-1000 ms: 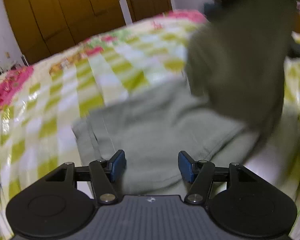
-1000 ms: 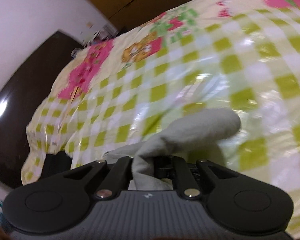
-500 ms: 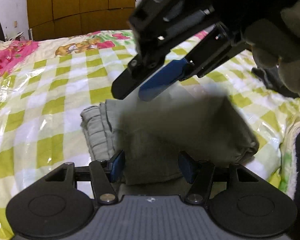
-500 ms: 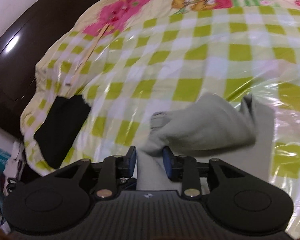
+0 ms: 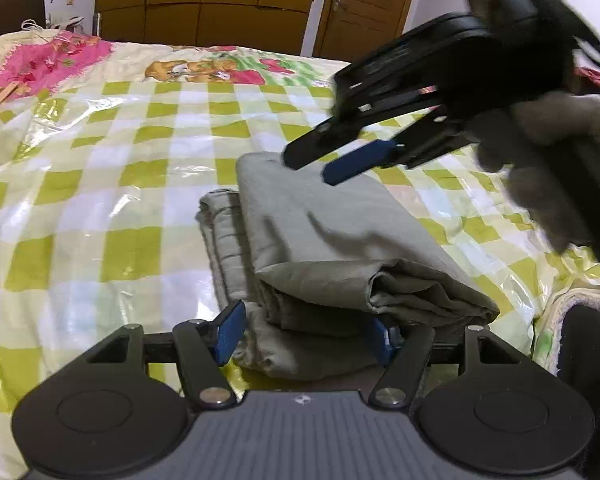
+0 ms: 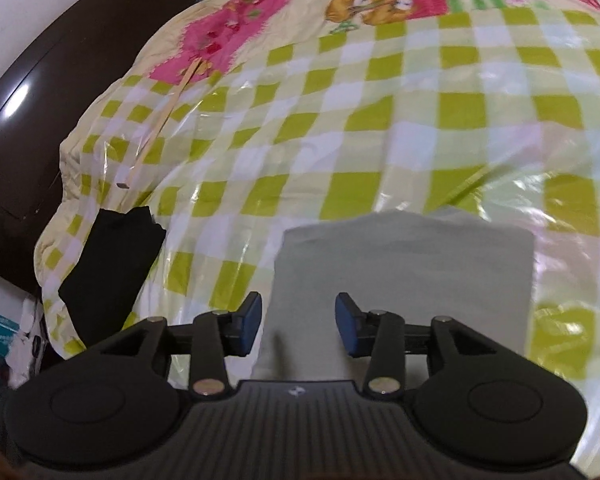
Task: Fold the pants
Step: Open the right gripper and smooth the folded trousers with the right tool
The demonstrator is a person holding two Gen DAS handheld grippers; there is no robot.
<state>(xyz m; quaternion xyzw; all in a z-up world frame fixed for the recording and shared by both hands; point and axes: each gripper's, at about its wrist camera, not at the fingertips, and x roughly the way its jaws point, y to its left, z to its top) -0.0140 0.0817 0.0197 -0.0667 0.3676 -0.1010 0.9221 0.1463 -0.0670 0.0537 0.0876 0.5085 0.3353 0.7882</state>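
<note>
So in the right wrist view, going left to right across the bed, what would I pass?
Dark headboard → thin wooden stick → black folded cloth → grey-green folded pants → bare checkered bed cover.

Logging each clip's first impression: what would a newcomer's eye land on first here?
The folded grey-green pants lie in the middle of a bed under a loud green-and-white checked cover. The right tool hangs just above the stack, its jaws opening and empty, with the left tool at the pile's near end, jaws opening around it. A black cloth lies at the bed's left edge.
</note>
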